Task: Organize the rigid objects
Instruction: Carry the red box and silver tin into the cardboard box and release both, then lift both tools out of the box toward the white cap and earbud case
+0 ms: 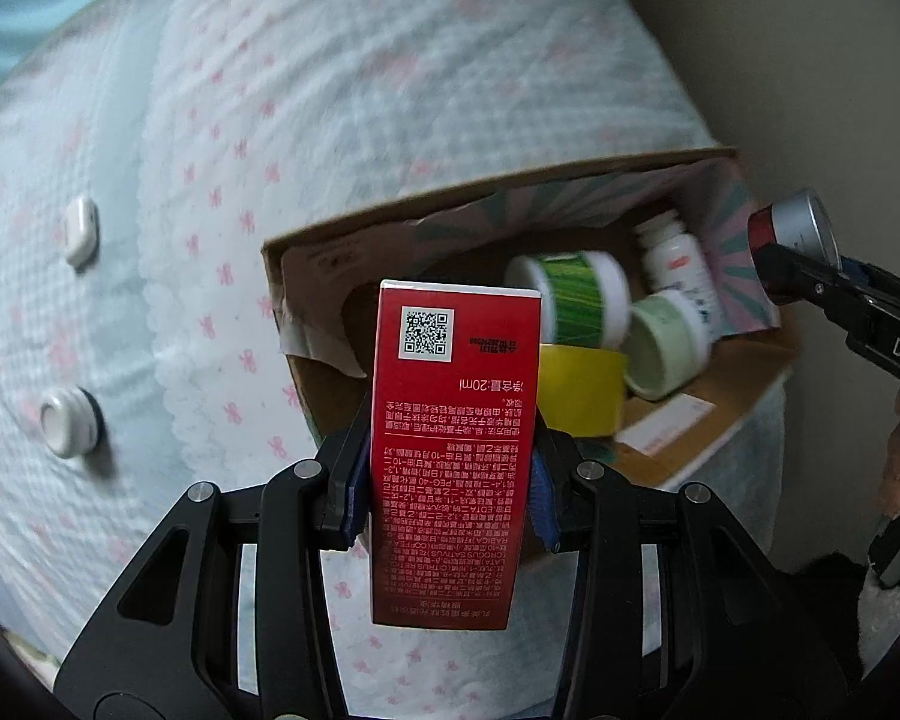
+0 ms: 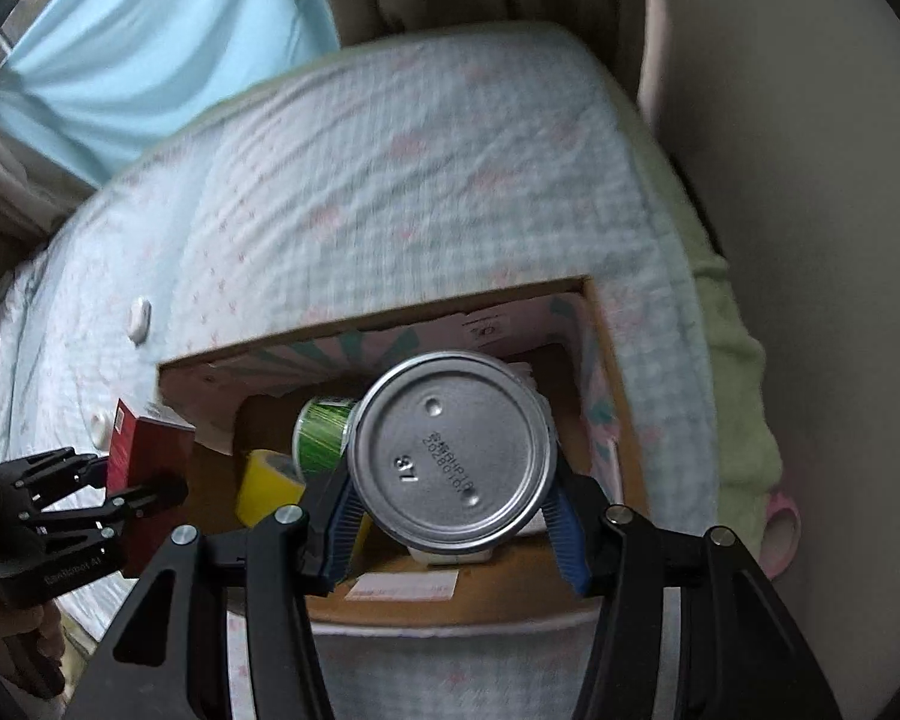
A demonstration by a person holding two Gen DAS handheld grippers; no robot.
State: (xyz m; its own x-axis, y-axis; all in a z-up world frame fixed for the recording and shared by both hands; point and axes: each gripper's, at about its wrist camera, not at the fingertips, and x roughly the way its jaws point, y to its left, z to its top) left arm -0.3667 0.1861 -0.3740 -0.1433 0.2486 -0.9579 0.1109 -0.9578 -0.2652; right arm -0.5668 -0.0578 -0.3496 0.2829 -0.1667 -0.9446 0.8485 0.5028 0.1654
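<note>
The left gripper (image 1: 447, 498) has its jaws clamped on a red carton (image 1: 453, 450) printed "20ml" beside a QR code, held over the near edge of the cardboard box (image 1: 306, 252) on the bed (image 1: 270, 90). The right gripper (image 2: 450, 516) clamps a metal can (image 2: 453, 459), its base stamped "37", above the box's open middle. Inside lie jars, perhaps tape; bare bedspread spreads leftward.
</note>
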